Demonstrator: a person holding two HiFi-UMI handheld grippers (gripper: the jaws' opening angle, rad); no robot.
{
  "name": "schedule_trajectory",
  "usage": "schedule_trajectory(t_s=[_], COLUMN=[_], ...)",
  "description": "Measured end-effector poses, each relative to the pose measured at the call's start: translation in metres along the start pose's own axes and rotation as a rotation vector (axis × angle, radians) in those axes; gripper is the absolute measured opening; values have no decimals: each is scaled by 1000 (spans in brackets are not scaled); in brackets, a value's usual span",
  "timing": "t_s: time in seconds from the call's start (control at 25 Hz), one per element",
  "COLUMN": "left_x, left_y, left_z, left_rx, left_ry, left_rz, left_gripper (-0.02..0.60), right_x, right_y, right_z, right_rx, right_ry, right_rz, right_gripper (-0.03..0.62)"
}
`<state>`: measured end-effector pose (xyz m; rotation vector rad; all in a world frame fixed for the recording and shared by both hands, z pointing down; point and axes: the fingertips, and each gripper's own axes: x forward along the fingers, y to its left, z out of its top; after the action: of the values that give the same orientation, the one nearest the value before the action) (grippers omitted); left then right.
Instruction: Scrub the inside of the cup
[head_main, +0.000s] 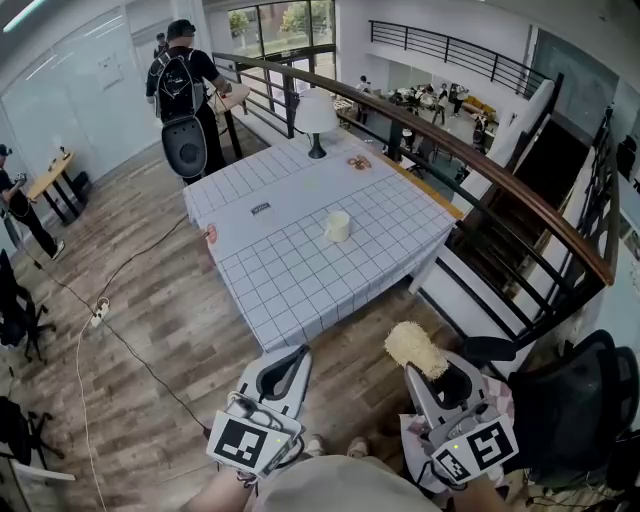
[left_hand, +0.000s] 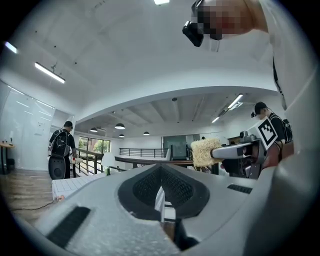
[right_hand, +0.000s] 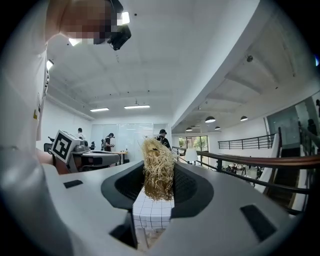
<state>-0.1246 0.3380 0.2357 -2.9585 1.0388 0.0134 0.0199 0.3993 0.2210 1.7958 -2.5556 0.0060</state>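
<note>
Cup (head_main: 338, 226) is standing upright near the middle of the table (head_main: 290, 270). Both grippers are hanging off the table's near edge, well apart from it.

Right gripper (head_main: 428, 374) is pinching a fibrous scrubber (head_main: 414, 347), tuft pointing forward, probably readied for the cup's inside.

Left gripper (head_main: 298, 356) is carrying nothing, jaws pressed together, likely kept free to steady the cup.

Your cup (head_main: 338, 226) shows too small on the checked surface (head_main: 290, 270) in the head view for you to see inside it. The dark tag (head_main: 260, 208) and the small brown things (head_main: 359, 161) beside the lamp (head_main: 316, 115) are too small to name. The bottom edge cuts off the rear of your left gripper (head_main: 298, 352) and right gripper (head_main: 424, 372), and the right edge crops the black chair (head_main: 575, 410). In the right gripper view the jaws cover the lower end of the scrubber (right_hand: 158, 167), and only a strip of the surface shows through their gap. In the left gripper view that gripper's own body hides all but a corner of the surface
</note>
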Motion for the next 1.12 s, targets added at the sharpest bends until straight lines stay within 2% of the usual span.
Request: schedule_trajectory(t_s=[0.6, 0.8, 0.96, 1.12], left_x=[29, 41, 51, 58], left_y=[-21, -35, -49, -58], left_z=[-2, -5, -7, -8], left_rx=[35, 48, 29, 46], left_ry=[14, 12, 24, 23], left_rz=[11, -4, -20, -7], left_gripper=[12, 12, 12, 12], right_x=[-9, -15, -22, -30], right_y=[-33, -43, -53, -64], right_z=[1, -2, -3, -7], right_rx=[-19, -29, -33, -32], right_ry=[-6, -15, -17, -16], right_rz=[-12, -17, -20, -19], right_gripper=[143, 144, 144, 144])
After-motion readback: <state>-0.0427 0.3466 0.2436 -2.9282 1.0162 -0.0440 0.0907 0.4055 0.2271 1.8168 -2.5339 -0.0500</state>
